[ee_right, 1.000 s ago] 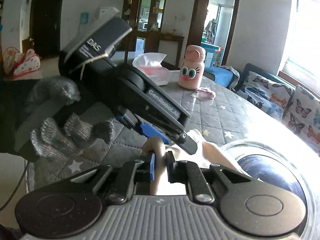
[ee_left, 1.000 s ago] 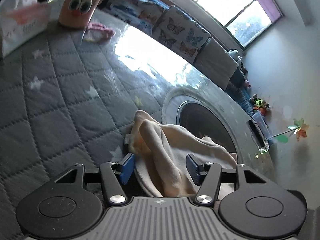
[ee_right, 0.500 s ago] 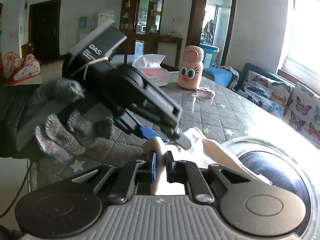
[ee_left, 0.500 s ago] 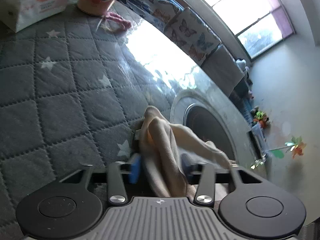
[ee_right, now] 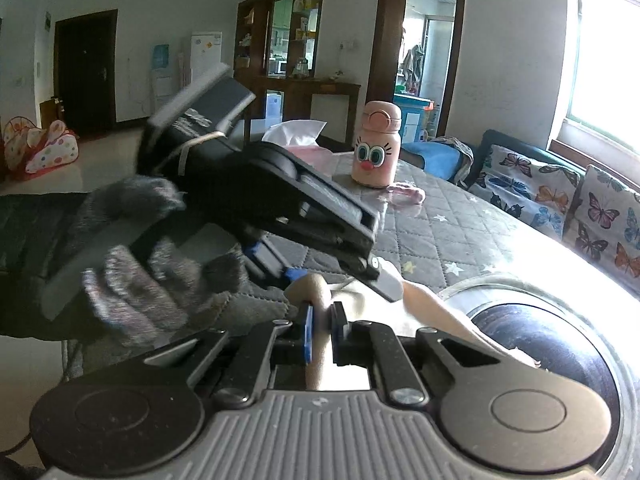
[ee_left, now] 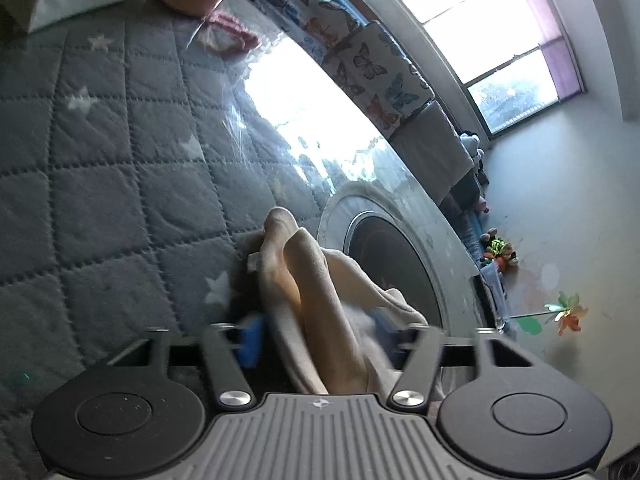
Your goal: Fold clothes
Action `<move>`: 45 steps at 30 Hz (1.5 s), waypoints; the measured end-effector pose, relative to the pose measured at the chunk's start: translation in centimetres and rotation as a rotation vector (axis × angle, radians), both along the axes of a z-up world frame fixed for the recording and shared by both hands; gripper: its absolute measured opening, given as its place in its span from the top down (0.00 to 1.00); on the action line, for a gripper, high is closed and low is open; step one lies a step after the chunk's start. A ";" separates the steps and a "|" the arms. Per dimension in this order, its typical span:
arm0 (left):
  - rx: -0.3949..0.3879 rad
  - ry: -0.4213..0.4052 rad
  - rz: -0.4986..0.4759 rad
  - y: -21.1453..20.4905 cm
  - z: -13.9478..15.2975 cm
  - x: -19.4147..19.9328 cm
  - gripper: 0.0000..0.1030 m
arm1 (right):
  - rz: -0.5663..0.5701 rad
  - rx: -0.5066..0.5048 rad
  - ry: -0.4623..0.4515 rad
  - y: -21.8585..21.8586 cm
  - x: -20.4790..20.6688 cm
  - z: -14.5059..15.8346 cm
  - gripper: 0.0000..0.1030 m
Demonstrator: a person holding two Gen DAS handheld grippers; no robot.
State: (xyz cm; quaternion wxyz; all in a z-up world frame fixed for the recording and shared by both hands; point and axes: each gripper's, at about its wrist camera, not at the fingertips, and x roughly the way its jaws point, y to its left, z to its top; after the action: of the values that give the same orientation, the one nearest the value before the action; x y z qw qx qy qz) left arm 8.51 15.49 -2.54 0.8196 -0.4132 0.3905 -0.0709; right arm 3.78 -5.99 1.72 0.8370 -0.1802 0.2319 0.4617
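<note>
The cream garment (ee_left: 320,300) lies bunched at lower centre of the left wrist view, on the grey quilted star-print cover (ee_left: 100,184) of the bench, its right side draped toward a round dark glass plate w/ a pale rim (ee_left: 400,256). Left tongs (ee_left: 316,334) straddle the bunched folds at the bottom of the frame: jaws are closing, cloth between them, blue pads blurred at either side of the fabric & not clearly pressing it yet.

In the right wrist view the right tongs (ee_right: 322,330) sit lower centre, jaws nearly together & pinching a raised fold of the same garment (ee_right: 424,304). The left tongs (ee_right: 332,276) come in from the left of that frame, carried by a hand in a grey knit glove (ee_right: 132,280), tips just above the cloth.

Farther back, upper centre: a pink bottle w/ a cartoon face (ee_right: 378,146), a tissue pack (ee_right: 296,136) to its left, a small pink item (ee_right: 404,194) at its foot. Butterfly-print cushions (ee_right: 552,196) line the right edge under the window
</note>
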 end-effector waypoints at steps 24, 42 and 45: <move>0.090 0.010 0.000 -0.5 -0.2 -0.1 0.82 | -0.539 0.025 0.169 -12.9 9.3 -3.3 0.67; 0.180 -0.011 -0.015 -1.7 0.6 0.1 0.84 | -0.633 0.138 0.309 -16.6 11.8 -5.2 0.90; 0.185 -0.029 -0.012 -1.5 1.2 -0.3 0.85 | -0.620 0.146 0.281 -16.0 11.4 -4.0 0.91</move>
State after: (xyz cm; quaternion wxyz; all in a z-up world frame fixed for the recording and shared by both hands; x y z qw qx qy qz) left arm 8.19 14.03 -1.35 0.8592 -0.3325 0.3861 -0.0454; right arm 15.18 -22.04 -2.28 0.9079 0.0245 0.3552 0.2211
